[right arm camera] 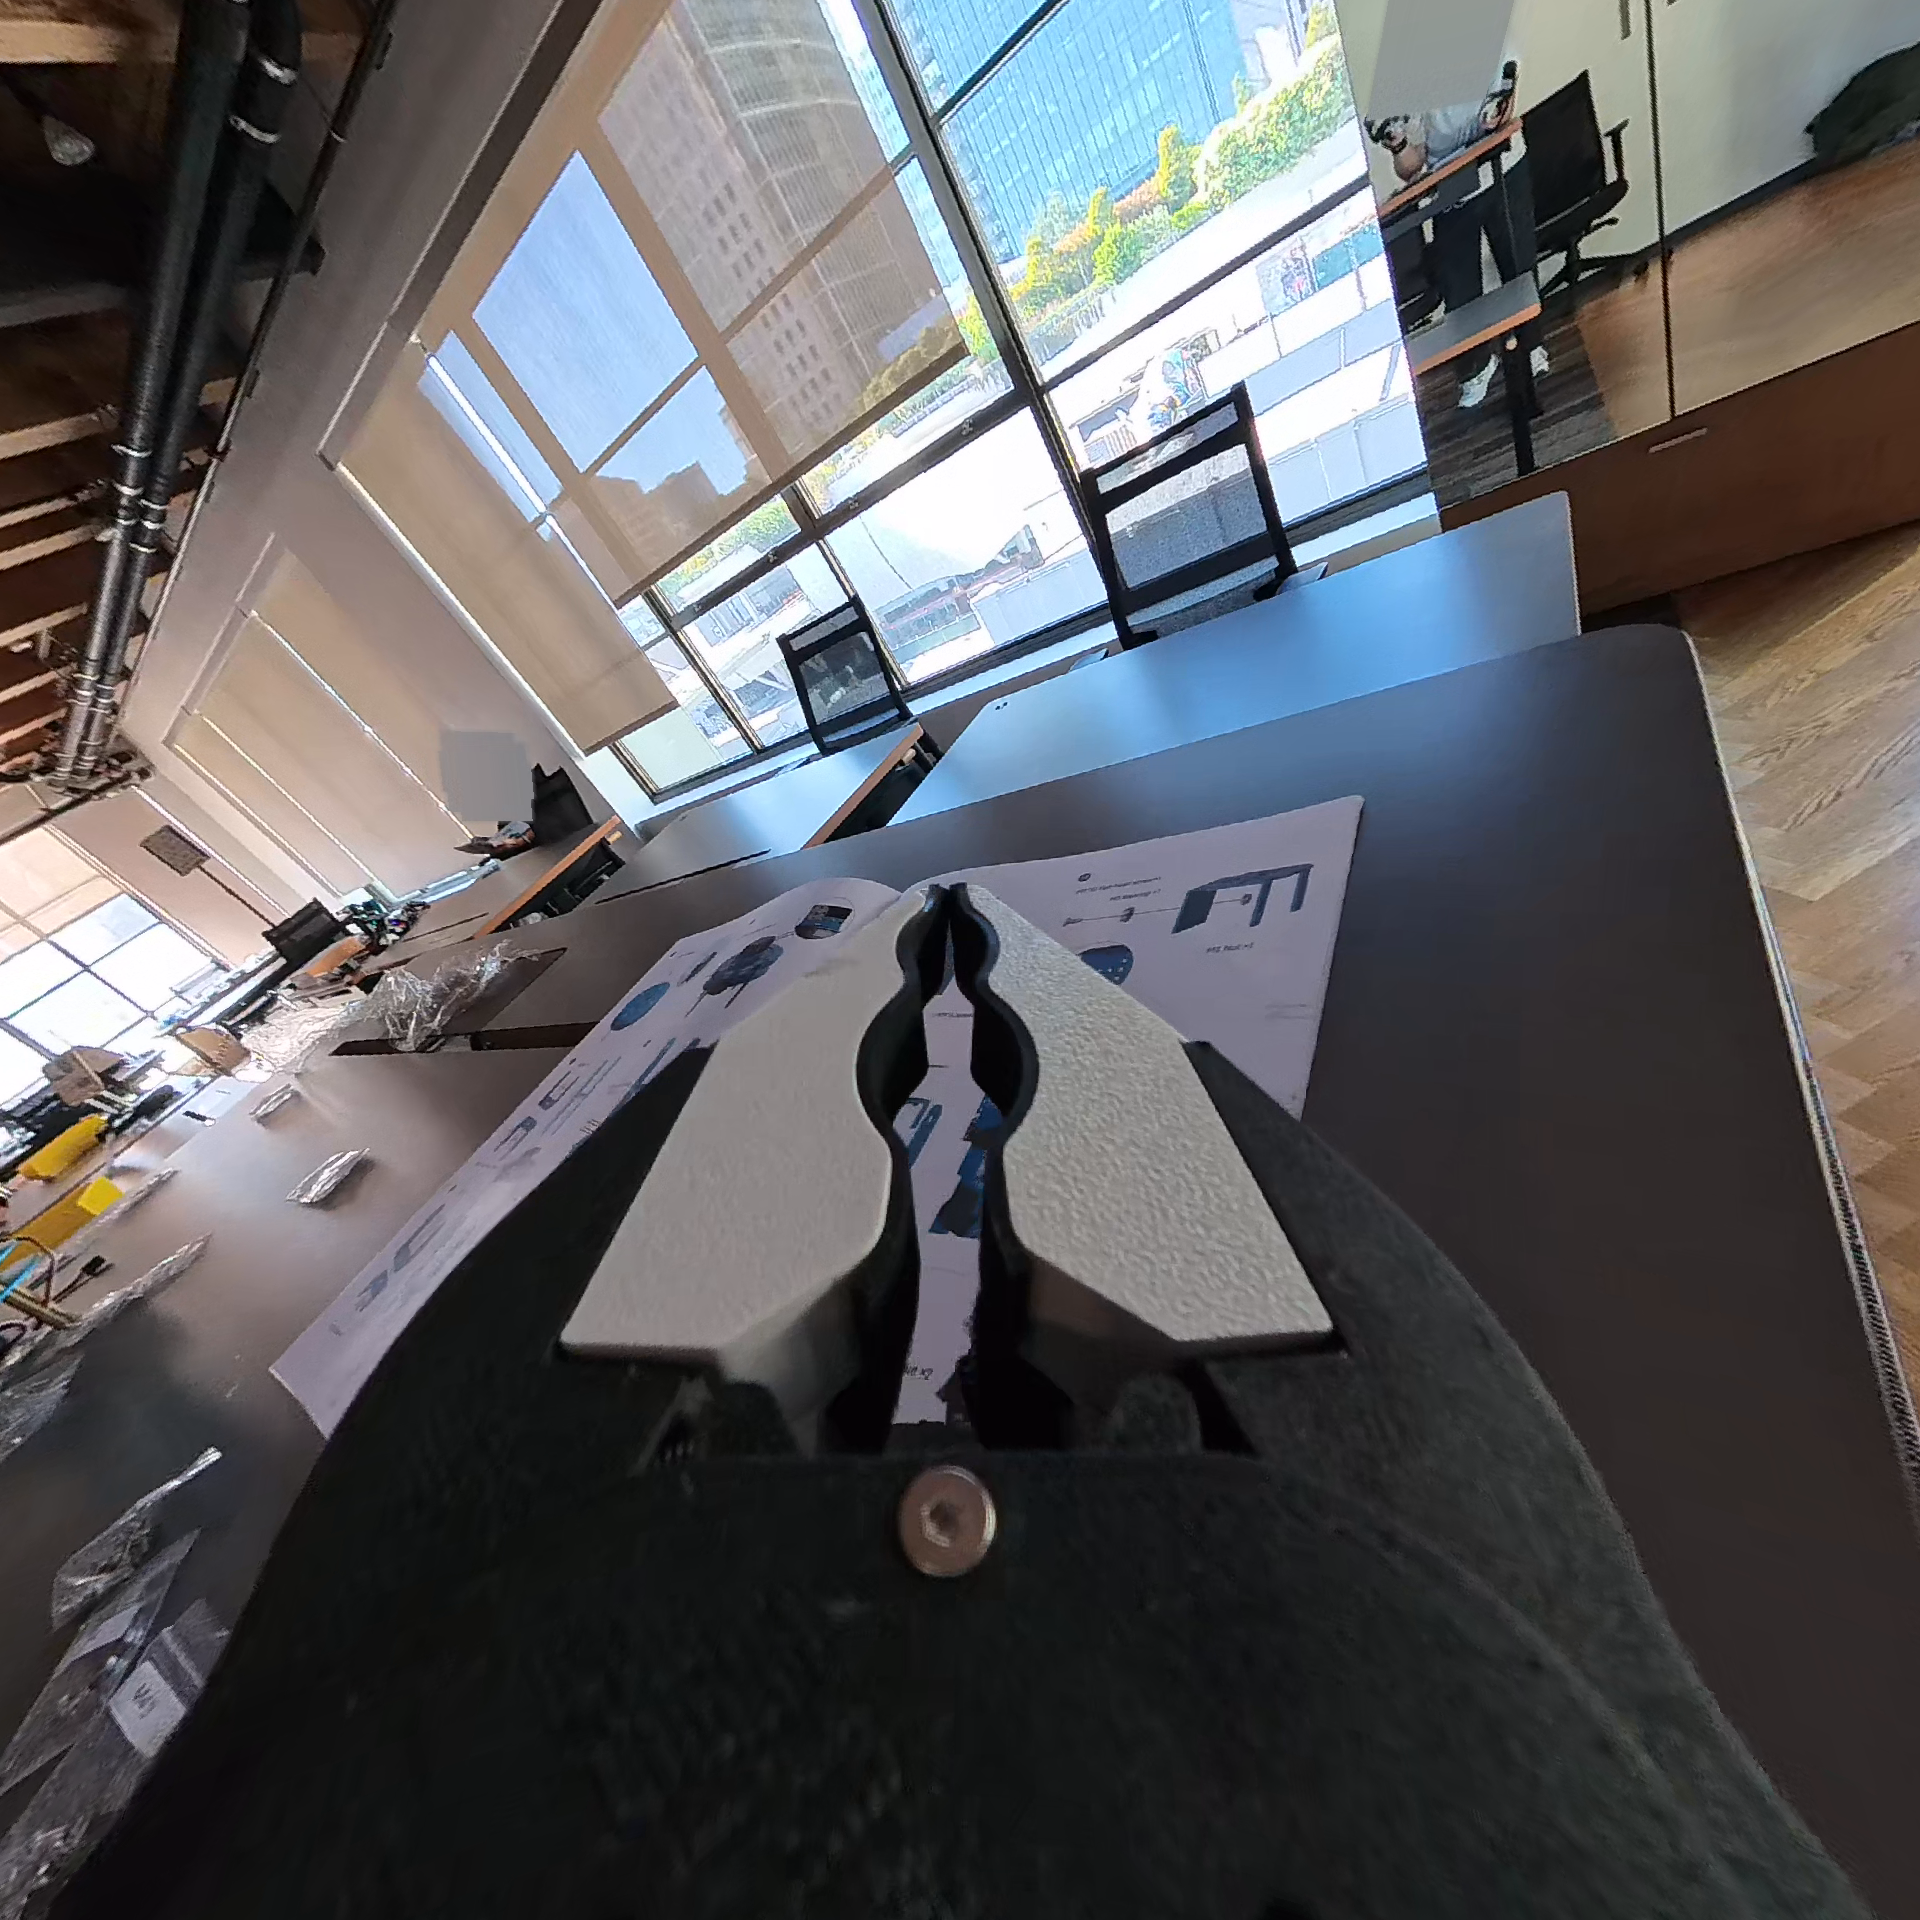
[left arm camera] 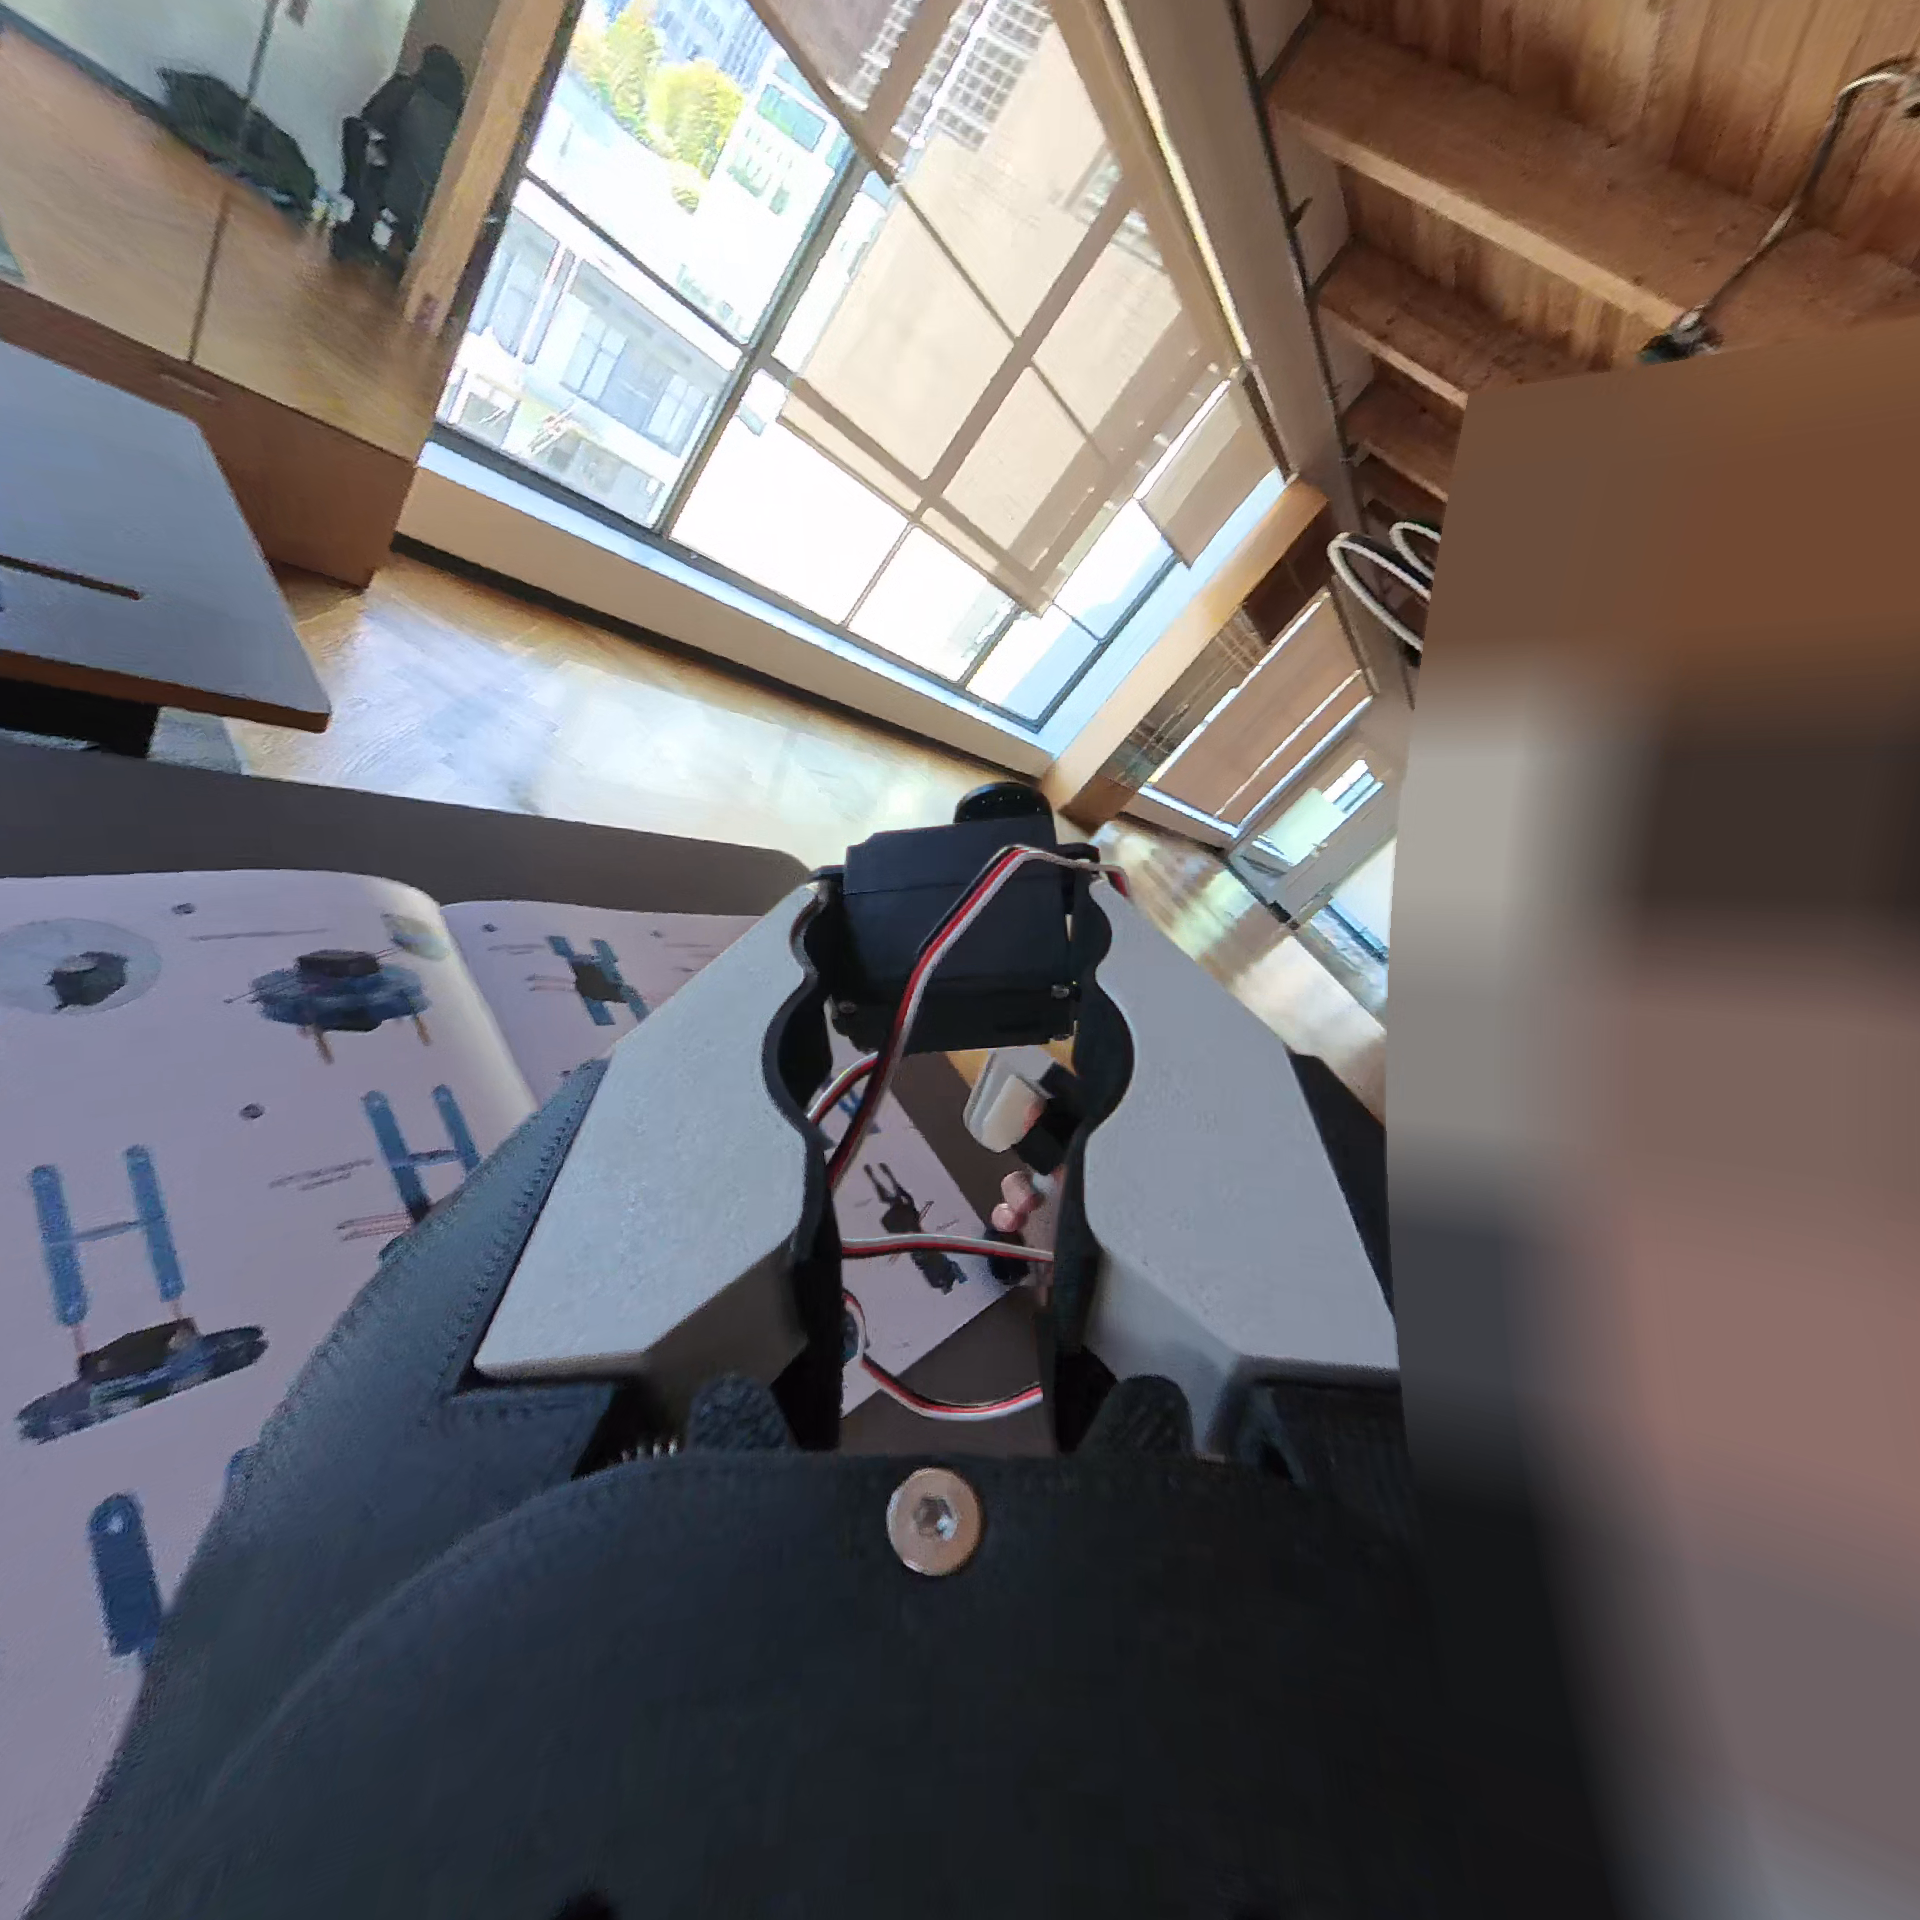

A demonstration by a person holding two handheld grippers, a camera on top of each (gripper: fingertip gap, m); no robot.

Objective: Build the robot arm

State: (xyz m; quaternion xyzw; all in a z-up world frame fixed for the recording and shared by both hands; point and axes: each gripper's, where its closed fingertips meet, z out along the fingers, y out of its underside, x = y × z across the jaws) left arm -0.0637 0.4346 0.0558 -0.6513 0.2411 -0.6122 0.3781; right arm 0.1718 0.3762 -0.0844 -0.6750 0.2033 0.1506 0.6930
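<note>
My left gripper (left arm camera: 951,914) is shut on a small black servo motor (left arm camera: 956,940), held up above the dark table (left arm camera: 416,821). The servo's red, white and black wire (left arm camera: 925,1039) loops down between the fingers to a white plug (left arm camera: 1000,1110). An open instruction booklet (left arm camera: 239,1122) with blue part drawings lies below. My right gripper (right arm camera: 951,904) is shut and empty, its tips together, above the same booklet (right arm camera: 1226,914) on the dark table (right arm camera: 1558,987).
Several silver foil bags (right arm camera: 330,1184) and crumpled plastic wrap (right arm camera: 436,992) lie on the table's left side. Yellow items (right arm camera: 73,1195) sit farther left. Black office chairs (right arm camera: 1184,530) and other desks (right arm camera: 1299,634) stand beyond, by large windows. The table's right edge (right arm camera: 1787,1039) borders wood floor. The gap from one gripper's tips to the other's is roughly 30 cm.
</note>
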